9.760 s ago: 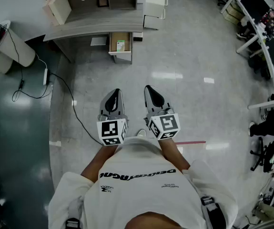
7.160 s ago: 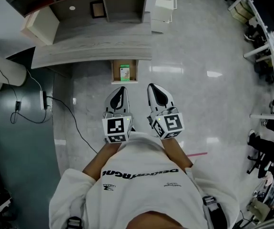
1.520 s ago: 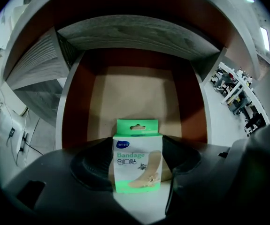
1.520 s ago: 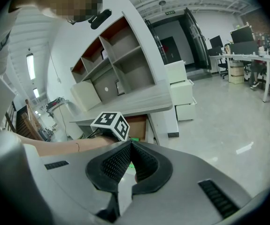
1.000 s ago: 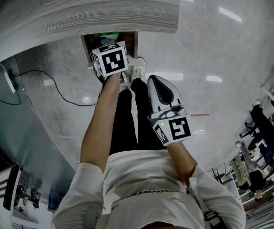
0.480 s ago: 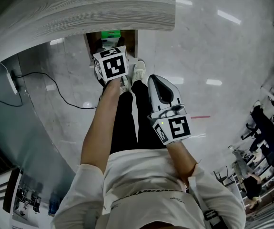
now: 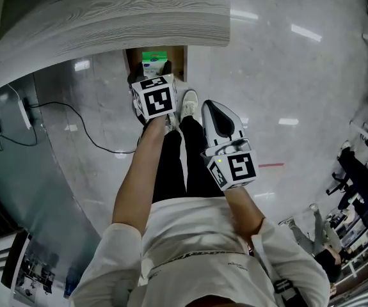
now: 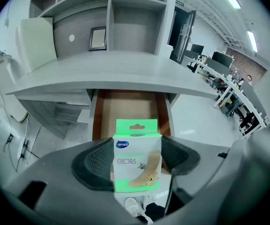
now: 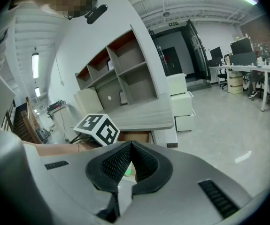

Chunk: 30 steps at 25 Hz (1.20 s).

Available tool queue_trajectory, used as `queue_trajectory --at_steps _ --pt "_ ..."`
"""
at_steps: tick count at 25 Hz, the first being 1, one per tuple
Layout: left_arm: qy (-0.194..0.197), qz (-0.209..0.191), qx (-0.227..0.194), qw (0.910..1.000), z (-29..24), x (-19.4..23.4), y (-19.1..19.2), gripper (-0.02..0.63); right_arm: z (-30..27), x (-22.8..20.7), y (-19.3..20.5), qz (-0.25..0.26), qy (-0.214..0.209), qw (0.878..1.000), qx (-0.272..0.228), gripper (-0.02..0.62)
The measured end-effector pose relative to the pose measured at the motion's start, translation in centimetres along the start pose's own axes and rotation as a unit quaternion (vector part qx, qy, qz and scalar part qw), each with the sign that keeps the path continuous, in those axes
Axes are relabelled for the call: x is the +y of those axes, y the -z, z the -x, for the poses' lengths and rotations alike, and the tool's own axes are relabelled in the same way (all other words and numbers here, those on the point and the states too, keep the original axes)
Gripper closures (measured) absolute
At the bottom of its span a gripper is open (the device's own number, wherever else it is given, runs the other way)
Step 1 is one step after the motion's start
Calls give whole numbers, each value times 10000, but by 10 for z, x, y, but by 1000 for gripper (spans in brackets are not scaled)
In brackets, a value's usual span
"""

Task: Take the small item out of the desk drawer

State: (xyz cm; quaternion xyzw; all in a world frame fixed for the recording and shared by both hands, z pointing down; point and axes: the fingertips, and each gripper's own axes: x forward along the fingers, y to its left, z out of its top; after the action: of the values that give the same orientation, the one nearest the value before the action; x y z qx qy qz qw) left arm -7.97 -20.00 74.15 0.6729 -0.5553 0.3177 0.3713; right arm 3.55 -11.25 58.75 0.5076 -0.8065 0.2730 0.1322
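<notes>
The left gripper is clamped on the small green and white box, which stands upright between its two dark pads. Just ahead of these jaws, behind the box, is the open drawer, under the grey desk top. The right gripper is to the right of the left one and further back. Its jaws are pressed together, with nothing between them.

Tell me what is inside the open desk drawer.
The visible part of the drawer's brown floor is bare. Its near end is covered by the green-and-white box, which the left gripper holds between its jaws in front of it, so anything there cannot be seen.
</notes>
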Motion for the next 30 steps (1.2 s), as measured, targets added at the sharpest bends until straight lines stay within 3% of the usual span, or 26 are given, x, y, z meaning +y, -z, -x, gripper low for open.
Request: queue_trajectory --at_steps 13,30 --pt "107 -72 -374 9992 82 -16 -28 281 43 32 -45 196 -13 9997 -168 565" --pt "210 -21 -912 9956 206 -44 -70 281 97 69 -140 475 -12 9969 -632 565"
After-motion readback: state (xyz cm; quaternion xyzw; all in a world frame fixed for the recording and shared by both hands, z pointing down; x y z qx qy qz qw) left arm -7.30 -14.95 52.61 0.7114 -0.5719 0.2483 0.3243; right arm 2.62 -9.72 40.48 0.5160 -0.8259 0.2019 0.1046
